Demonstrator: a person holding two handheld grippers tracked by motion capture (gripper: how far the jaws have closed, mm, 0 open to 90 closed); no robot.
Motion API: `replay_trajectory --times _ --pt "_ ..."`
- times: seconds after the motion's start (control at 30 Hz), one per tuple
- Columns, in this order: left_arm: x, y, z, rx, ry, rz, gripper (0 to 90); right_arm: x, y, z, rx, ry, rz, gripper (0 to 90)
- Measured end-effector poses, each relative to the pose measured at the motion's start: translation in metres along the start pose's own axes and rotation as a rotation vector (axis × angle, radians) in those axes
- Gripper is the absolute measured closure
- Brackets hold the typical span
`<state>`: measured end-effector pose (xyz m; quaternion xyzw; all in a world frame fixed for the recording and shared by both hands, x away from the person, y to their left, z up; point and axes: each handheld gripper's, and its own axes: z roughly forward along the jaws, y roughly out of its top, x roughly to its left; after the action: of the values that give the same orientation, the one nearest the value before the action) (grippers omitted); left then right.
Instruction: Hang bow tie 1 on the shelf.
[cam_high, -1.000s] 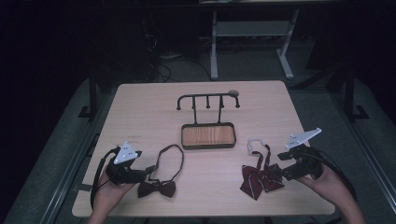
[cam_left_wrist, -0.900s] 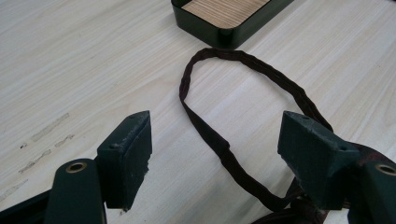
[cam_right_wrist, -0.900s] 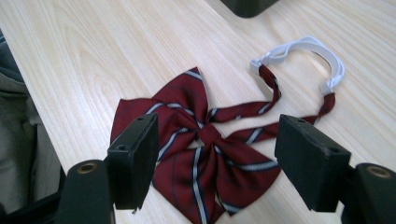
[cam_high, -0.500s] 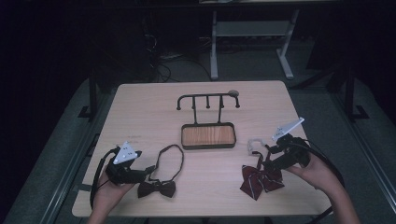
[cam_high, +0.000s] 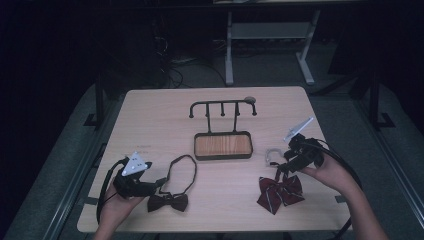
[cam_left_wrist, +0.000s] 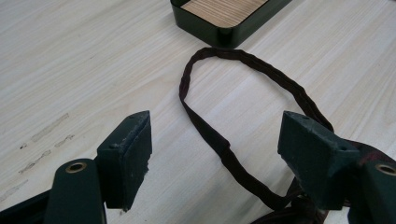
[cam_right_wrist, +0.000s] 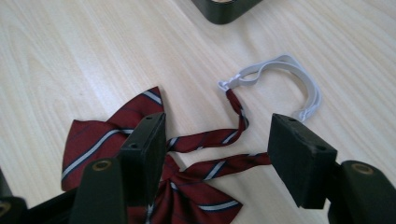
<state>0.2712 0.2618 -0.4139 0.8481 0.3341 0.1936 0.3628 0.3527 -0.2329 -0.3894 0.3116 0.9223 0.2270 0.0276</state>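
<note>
Two bow ties lie flat on the counter (cam_high: 150, 115); the hanger stand (cam_high: 222, 106) at 12 o'clock, rising from the back of its wood-floored tray (cam_high: 223, 145), carries nothing on its pegs. Judged from that, the hanging work is at its very start: neither tie is lifted, both remain to be picked up and hooked.

Right gripper (cam_high: 281, 165) (at 3 o'clock of the tray, low over the counter): its fingers (cam_right_wrist: 299, 154) stand apart and have just been closing in; the two striped straps of the red striped bow tie (cam_high: 280, 192) run between them, but the pads do not press on anything yet. The tie's white elastic loop (cam_right_wrist: 285, 77) lies just beyond the fingers, toward the tray's corner, flat on the wood.

Left gripper (cam_high: 162, 181) (at 8 o'clock of the tray): fingers (cam_left_wrist: 128, 154) wide apart, nothing gripped. The dark brown bow tie (cam_high: 167, 201) sits just at its tip, and the tie's neck band (cam_left_wrist: 233, 93) loops out between the fingers toward the tray.

Remaining, by my reading: close on the red tie's straps, lift, carry to a peg; same for the brown one.
</note>
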Motion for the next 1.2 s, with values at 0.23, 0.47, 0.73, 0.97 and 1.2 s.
replay_trajectory --times 0.23,0.47,0.73,0.97,1.2 --pt "0.000 0.000 0.000 0.004 -0.002 -0.001 26.4 -0.009 0.011 0.004 0.029 -0.008 -0.001 38.1" --pt "0.002 -0.001 0.000 0.003 -0.001 -0.001 26.4 -0.019 0.021 0.011 0.060 -0.007 0.000 38.5" --pt "0.003 -0.001 0.000 0.004 -0.004 0.000 26.4 -0.032 0.026 0.025 0.099 -0.002 0.043 40.2" --pt "0.003 -0.001 0.000 0.005 -0.004 0.000 26.4 -0.043 0.026 0.031 0.116 -0.010 0.073 42.4" --pt "0.003 -0.001 0.000 0.000 -0.005 -0.005 26.4 -0.050 0.026 0.037 0.135 -0.032 0.091 45.2"
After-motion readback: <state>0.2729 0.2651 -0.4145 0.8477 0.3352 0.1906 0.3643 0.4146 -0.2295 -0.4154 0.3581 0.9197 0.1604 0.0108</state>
